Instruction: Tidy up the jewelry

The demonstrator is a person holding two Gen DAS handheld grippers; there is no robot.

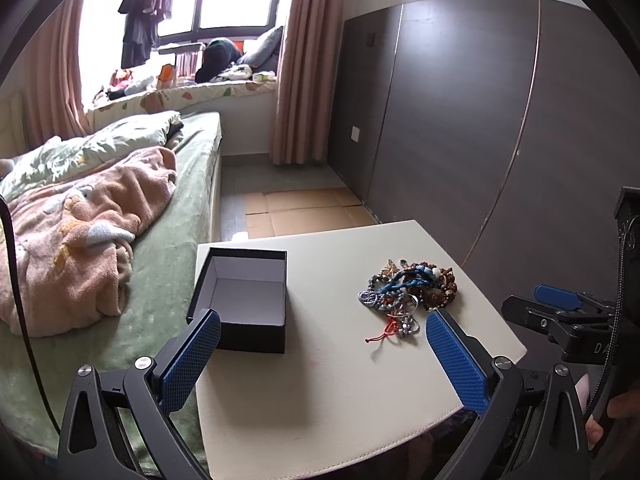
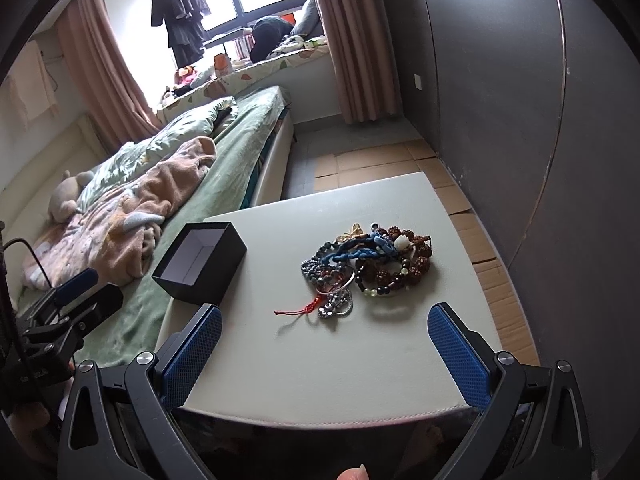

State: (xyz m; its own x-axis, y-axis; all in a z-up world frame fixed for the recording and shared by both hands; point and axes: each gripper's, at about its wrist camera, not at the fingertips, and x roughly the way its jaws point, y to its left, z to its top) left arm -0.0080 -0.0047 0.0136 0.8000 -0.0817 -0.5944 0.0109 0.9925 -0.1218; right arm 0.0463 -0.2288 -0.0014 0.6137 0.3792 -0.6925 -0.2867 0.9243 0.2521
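A tangled pile of jewelry (image 1: 410, 294) lies on the white stool top (image 1: 328, 380): beaded bracelets, blue cords, a silver chain and a red string. It also shows in the right wrist view (image 2: 366, 270). An open, empty black box (image 1: 244, 300) with a white lining stands to the left of the pile; it shows too in the right wrist view (image 2: 200, 264). My left gripper (image 1: 322, 332) is open and empty, held above the stool between box and pile. My right gripper (image 2: 324, 328) is open and empty, just short of the pile, and shows at the right edge of the left wrist view (image 1: 560, 312).
A bed (image 1: 172, 240) with a green sheet and a pink blanket (image 1: 80, 240) touches the stool's left side. A dark wardrobe (image 1: 480, 120) stands to the right. Cardboard sheets (image 1: 304, 212) cover the floor beyond the stool. The left gripper shows at the left of the right wrist view (image 2: 68, 304).
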